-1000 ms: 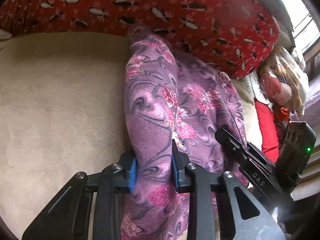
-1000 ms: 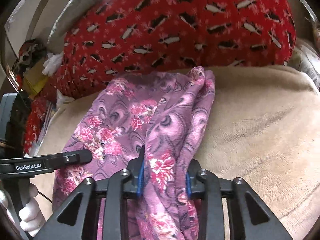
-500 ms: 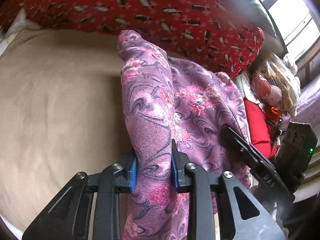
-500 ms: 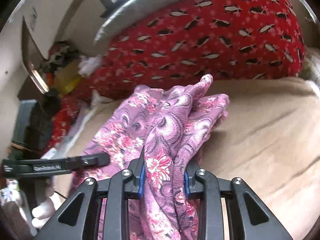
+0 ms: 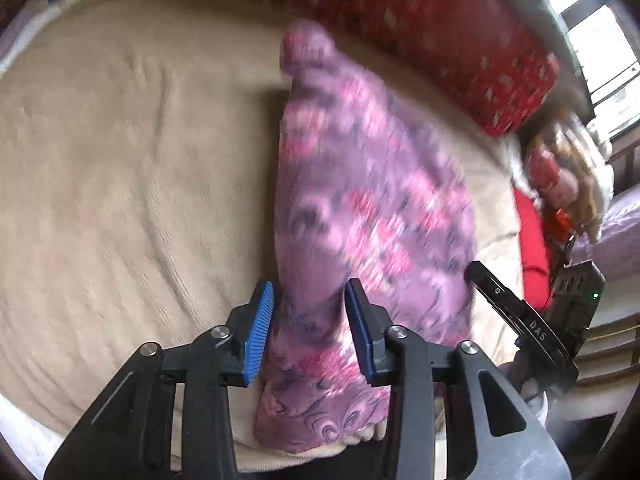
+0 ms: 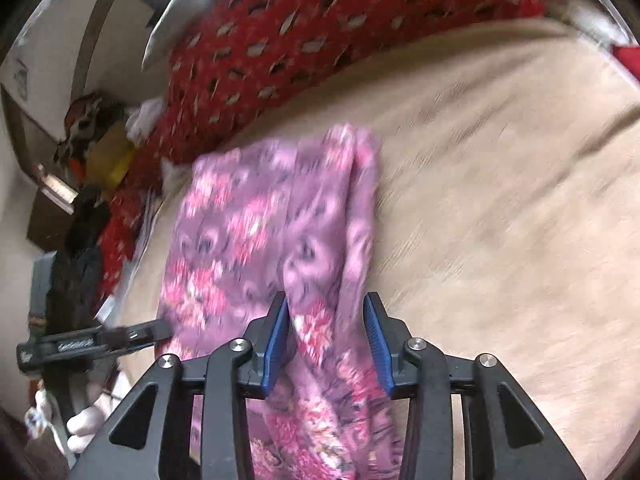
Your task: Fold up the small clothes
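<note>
Your left tongs (image 5: pixel 308 320) have just been opening: blue pads stand partly apart w/ the purple floral garment (image 5: pixel 360 208) between them. There's a gap at the left pad; the cloth runs close along the right pad, but it's too blurred to tell if it touches. Your right tongs (image 6: pixel 326 334) have just been opening too, pads partly apart, a fold of the same garment (image 6: pixel 256 240) passing between them; the cloth lies close to both pads, and I can't tell contact there either.

The garment lies on the beige blanket (image 5: pixel 120 180), stretching fwd from both tongs as a narrow folded strip, w/ its near end bunched under the fingers.

Around it: a red patterned pillow (image 5: pixel 440 40) sits beyond the garment's far end, well past the tips. In the left wrist view, right of your left tongs, the other gripper's black finger (image 5: pixel 516 316) sits at the garment's edge, w/ a red cloth (image 5: pixel 532 240) and a doll-like toy (image 5: pixel 556 176) farther right. In the right wrist view, left of your right tongs, the other gripper's finger (image 6: pixel 92 342) touches the cloth edge, a gloved hand (image 6: pixel 86 428) behind it, plus a clutter pile (image 6: pixel 100 140) by the wall. Right of the right tongs is open blanket (image 6: pixel 500 220).
</note>
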`<act>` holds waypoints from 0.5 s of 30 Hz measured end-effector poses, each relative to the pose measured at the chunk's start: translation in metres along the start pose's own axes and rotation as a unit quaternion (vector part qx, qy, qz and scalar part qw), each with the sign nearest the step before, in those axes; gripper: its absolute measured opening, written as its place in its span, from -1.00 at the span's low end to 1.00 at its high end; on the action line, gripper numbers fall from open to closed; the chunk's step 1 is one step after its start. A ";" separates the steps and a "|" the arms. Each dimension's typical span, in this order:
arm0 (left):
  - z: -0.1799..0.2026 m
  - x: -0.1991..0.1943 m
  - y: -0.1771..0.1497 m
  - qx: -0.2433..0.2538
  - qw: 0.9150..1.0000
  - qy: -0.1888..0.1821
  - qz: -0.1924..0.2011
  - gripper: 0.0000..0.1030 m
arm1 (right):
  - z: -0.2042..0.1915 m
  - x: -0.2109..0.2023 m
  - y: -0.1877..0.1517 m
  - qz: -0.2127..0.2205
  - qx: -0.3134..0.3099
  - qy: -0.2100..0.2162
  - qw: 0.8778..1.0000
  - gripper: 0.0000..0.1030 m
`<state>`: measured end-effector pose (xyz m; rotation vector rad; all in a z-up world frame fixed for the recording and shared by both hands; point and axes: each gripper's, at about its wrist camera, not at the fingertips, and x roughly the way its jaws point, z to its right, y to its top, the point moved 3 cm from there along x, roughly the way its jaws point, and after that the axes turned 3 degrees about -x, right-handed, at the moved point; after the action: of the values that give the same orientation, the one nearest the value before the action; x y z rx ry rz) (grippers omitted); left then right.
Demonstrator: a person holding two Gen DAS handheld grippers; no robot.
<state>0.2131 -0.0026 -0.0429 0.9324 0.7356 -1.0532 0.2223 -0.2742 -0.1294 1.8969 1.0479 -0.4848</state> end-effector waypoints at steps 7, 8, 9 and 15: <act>0.047 0.016 0.047 0.071 0.994 0.056 0.056 -0.15 | -0.051 0.010 0.047 0.047 -0.104 -0.027 0.993 -0.24; 0.047 0.025 0.052 0.076 0.993 0.070 0.052 -0.16 | -0.054 0.015 0.051 0.047 -0.115 -0.033 0.992 -0.25; 0.046 0.038 0.059 0.076 0.993 0.082 0.045 -0.16 | -0.055 0.023 0.055 0.048 -0.122 -0.042 0.990 -0.25; 0.036 0.085 0.085 0.058 0.991 0.116 0.026 -0.03 | -0.011 0.078 0.054 -0.009 -0.091 -0.081 0.993 -0.33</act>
<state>0.3239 -0.0506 -0.0769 1.1813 0.8437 -0.9583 0.3104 -0.2409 -0.1483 1.6615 0.9690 -0.5260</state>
